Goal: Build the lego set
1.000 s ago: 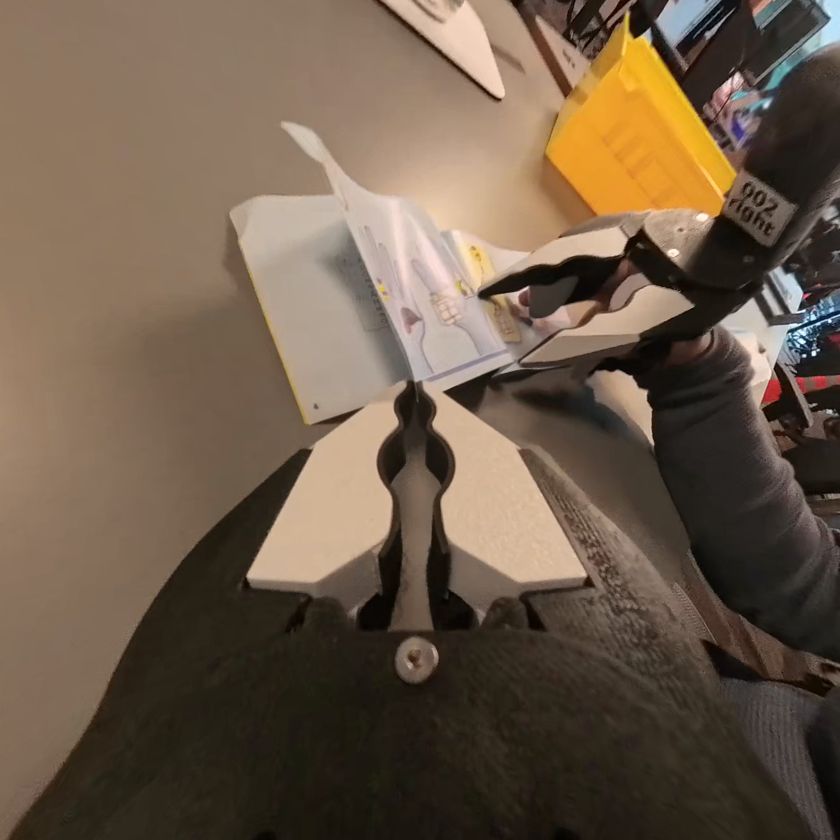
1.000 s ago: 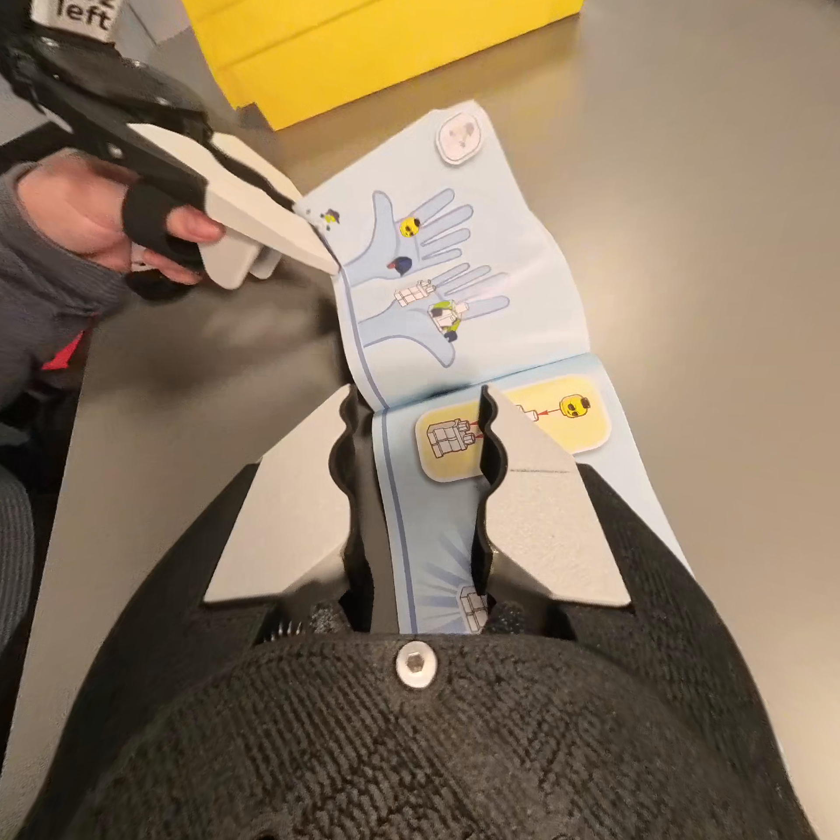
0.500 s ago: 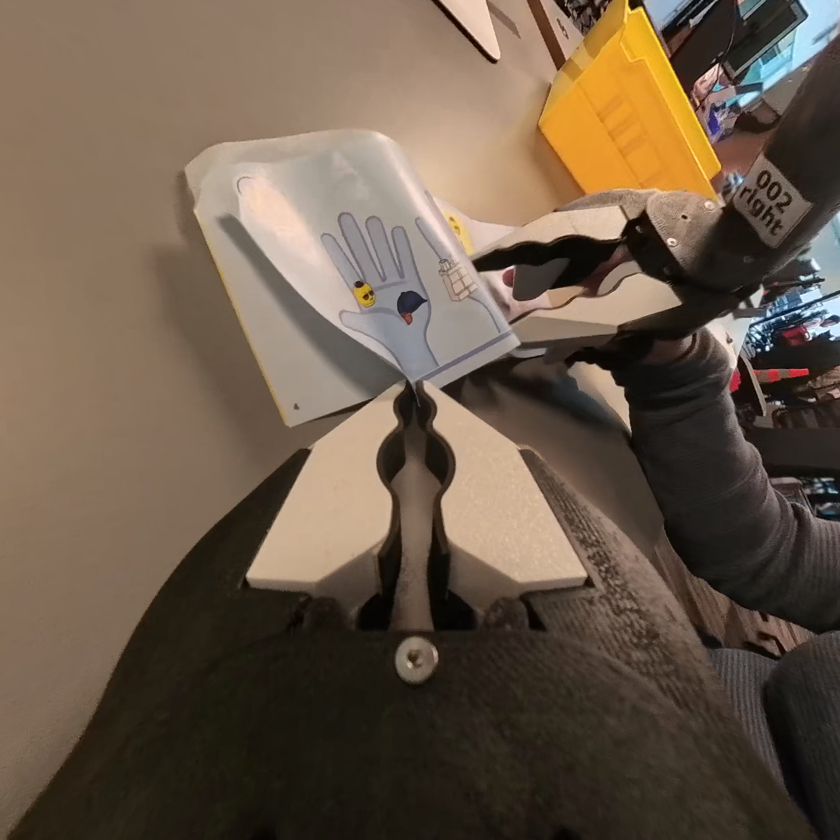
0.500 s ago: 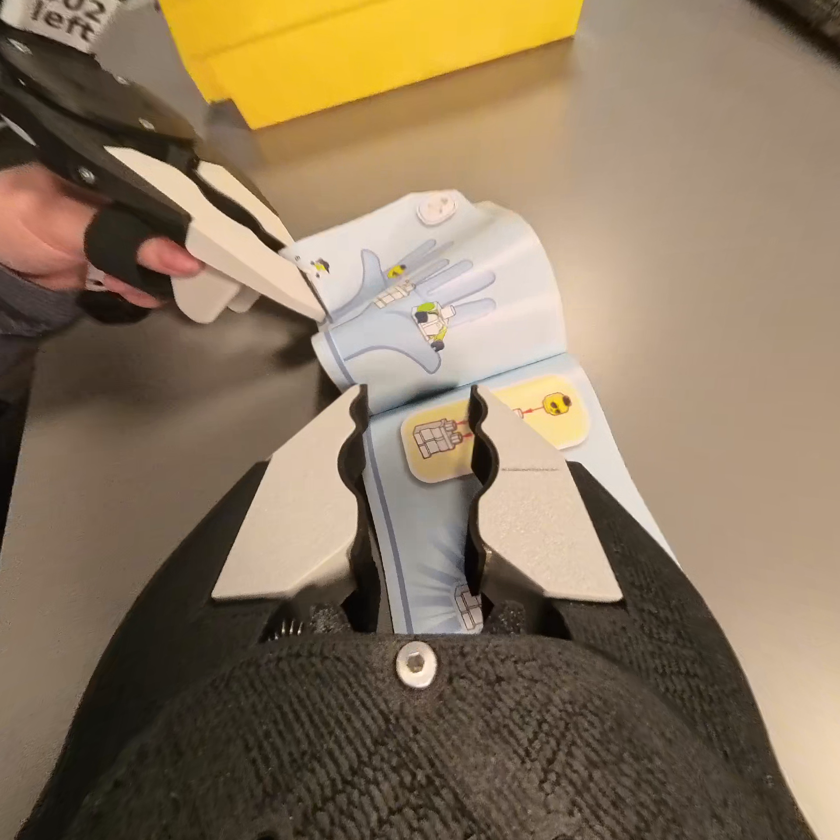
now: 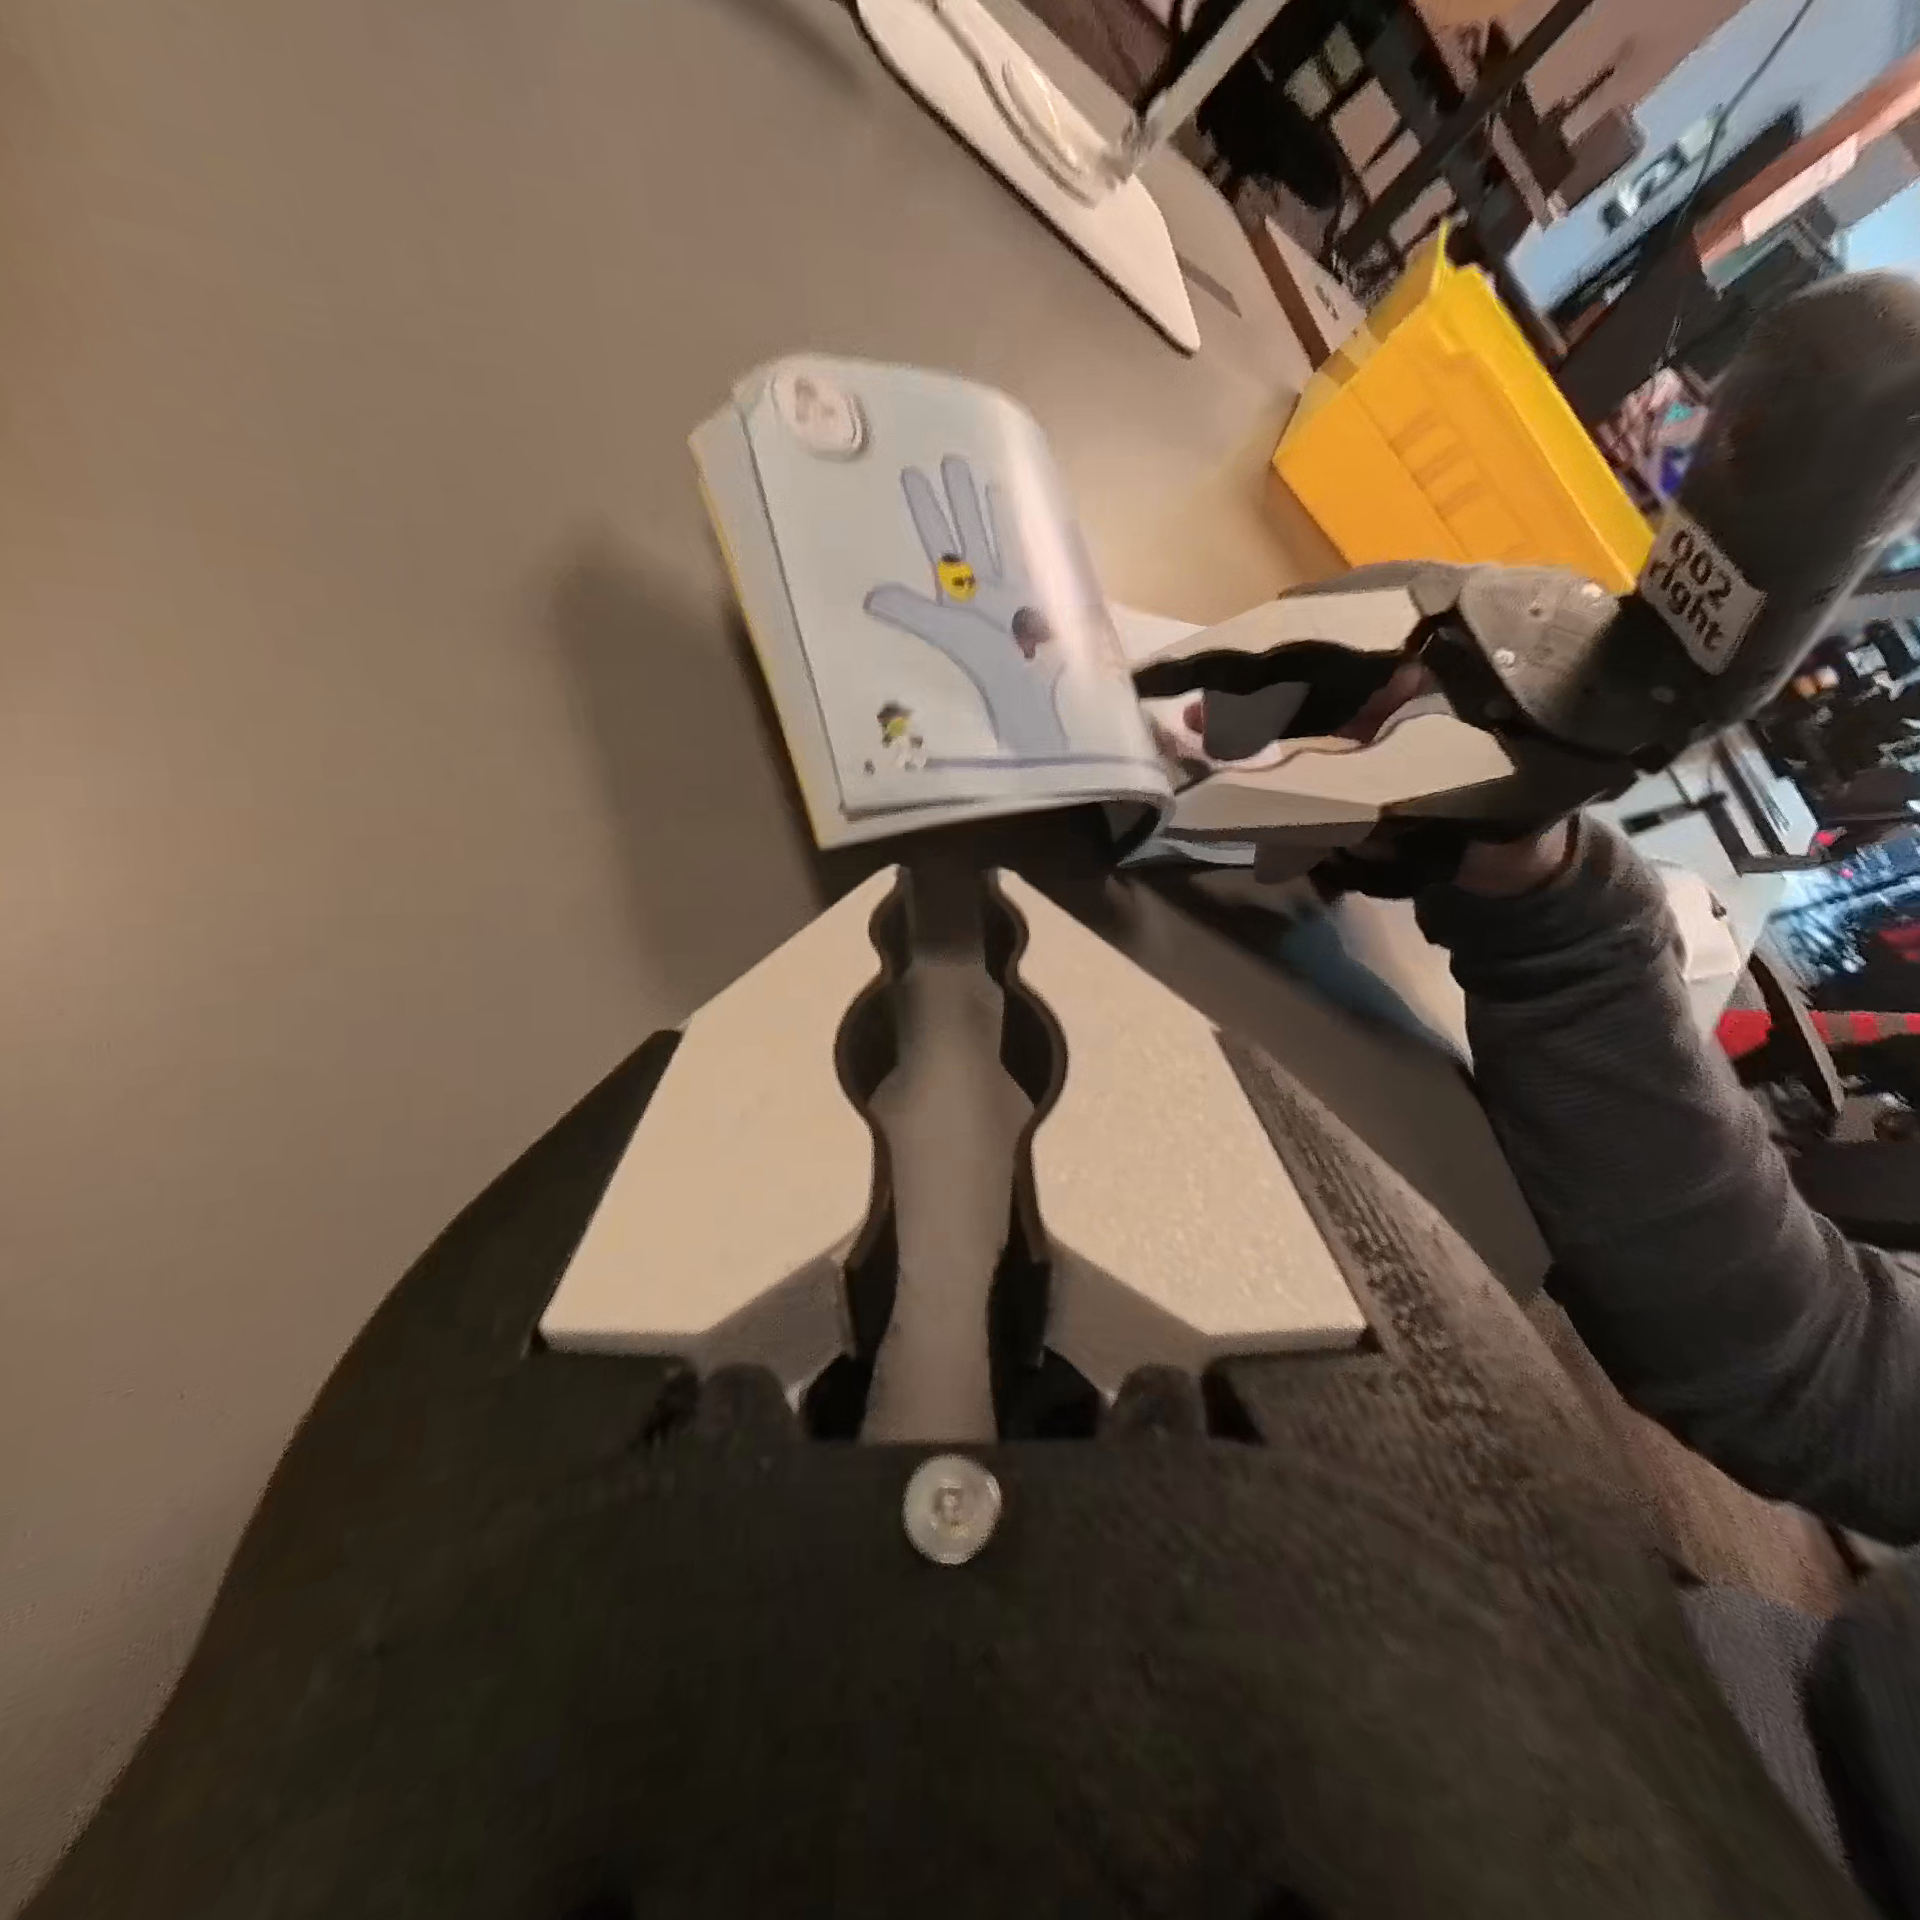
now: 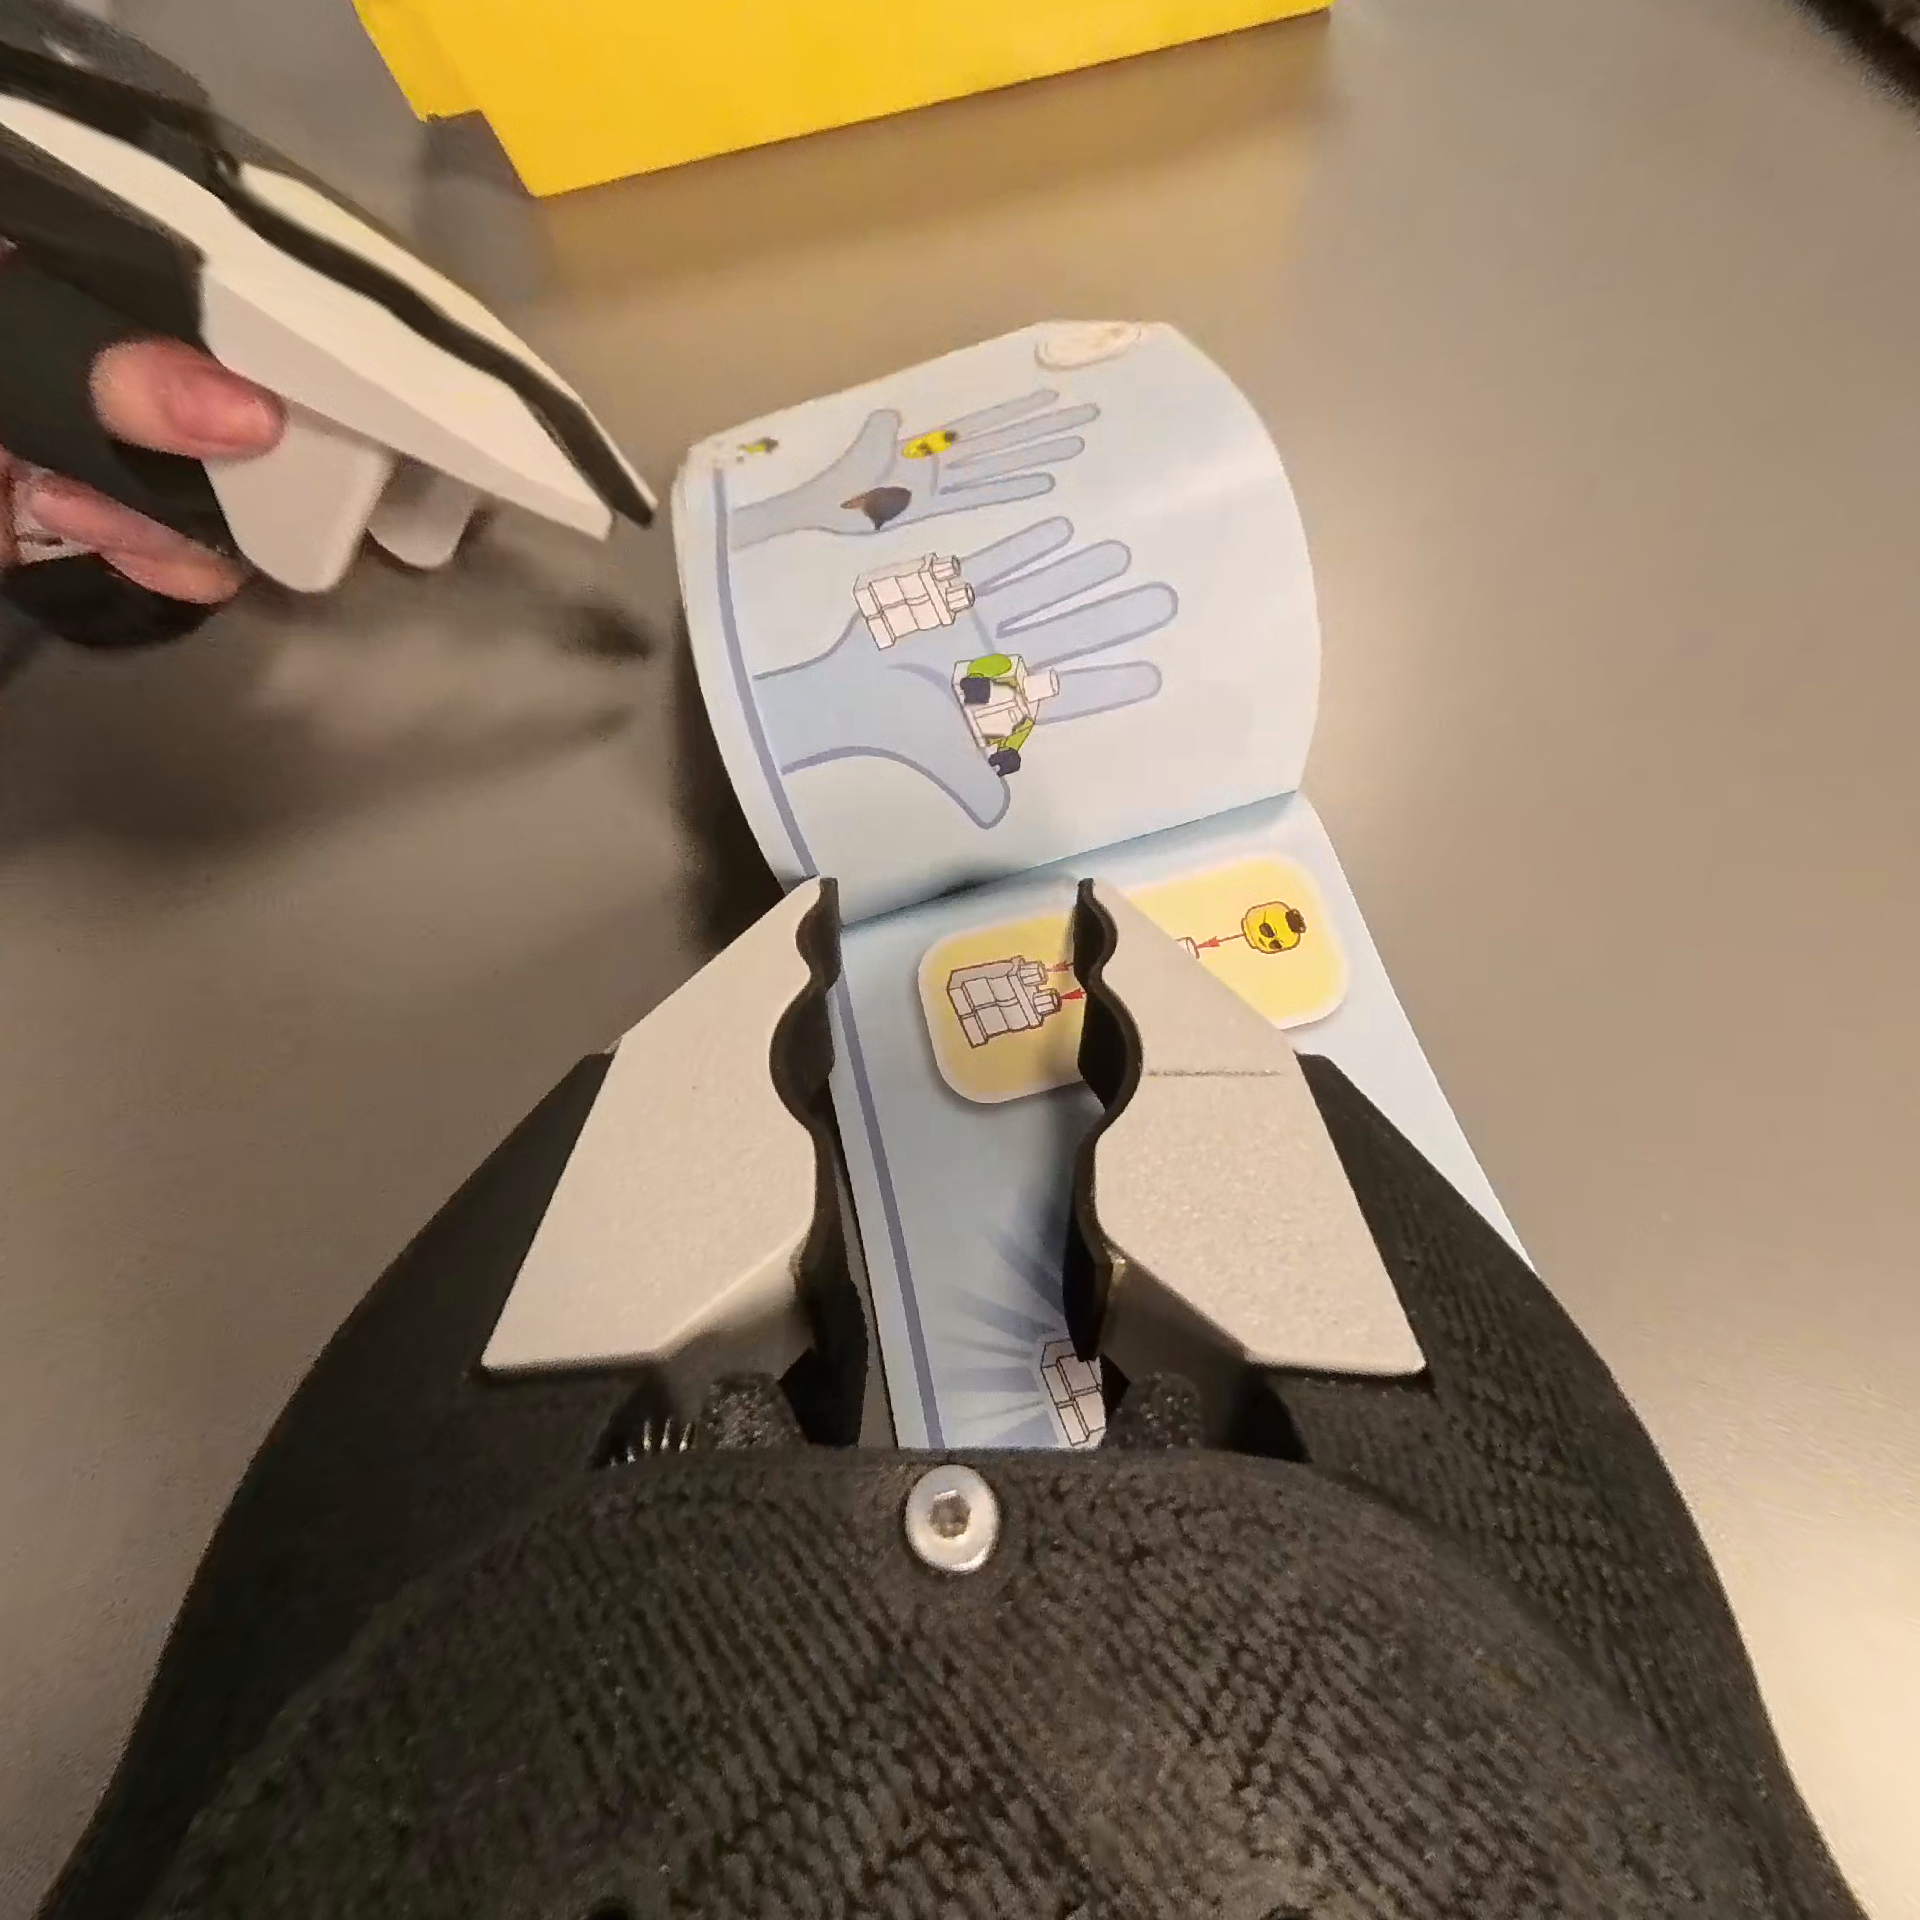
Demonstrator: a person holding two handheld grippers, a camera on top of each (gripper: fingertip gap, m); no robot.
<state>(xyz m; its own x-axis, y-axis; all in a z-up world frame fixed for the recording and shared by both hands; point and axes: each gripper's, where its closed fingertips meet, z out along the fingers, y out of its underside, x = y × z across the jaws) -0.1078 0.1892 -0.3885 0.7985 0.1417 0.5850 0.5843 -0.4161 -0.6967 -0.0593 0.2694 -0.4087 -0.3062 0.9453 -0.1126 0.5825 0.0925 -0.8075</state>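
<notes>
The left gripper has two pale grey wedge-shaped fingers with black wavy inner edges, seated in a black, rough-textured housing; a silver screw sits at the housing's centre, at 6 o'clock from the jaws. The right gripper is built alike: grey wedge fingers, black scalloped liners, a black ribbed housing and a silver hex screw. In the left wrist view its handle bears a small grey label. The person wears a dark grey sleeve.
</notes>
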